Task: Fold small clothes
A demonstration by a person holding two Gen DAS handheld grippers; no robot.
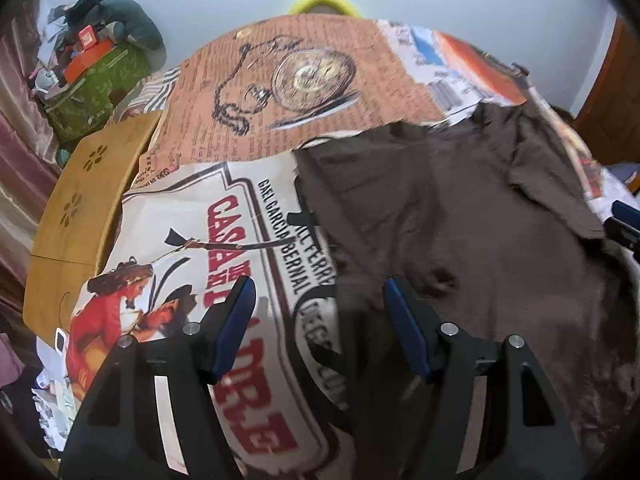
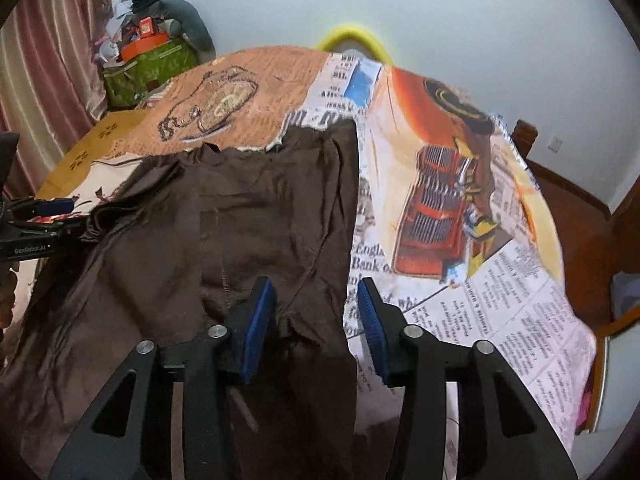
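A dark brown garment (image 1: 460, 216) lies spread and wrinkled on a table covered with a printed poster-pattern cloth (image 1: 304, 80). My left gripper (image 1: 318, 294) is open above the garment's left edge, one finger over the cloth, the other over the brown fabric. In the right wrist view the garment (image 2: 224, 220) fills the middle and left. My right gripper (image 2: 314, 294) is open over its right edge, near the front. The left gripper (image 2: 52, 210) shows at the far left edge of that view; the right gripper's tip (image 1: 624, 220) shows at the left view's right edge.
A wooden table (image 1: 76, 216) juts out on the left. A green bag (image 2: 148, 68) with piled clutter stands at the back left by a curtain (image 2: 48, 60). A yellow hoop (image 2: 356, 40) rises behind the table. A wooden chair (image 2: 580, 216) stands on the right.
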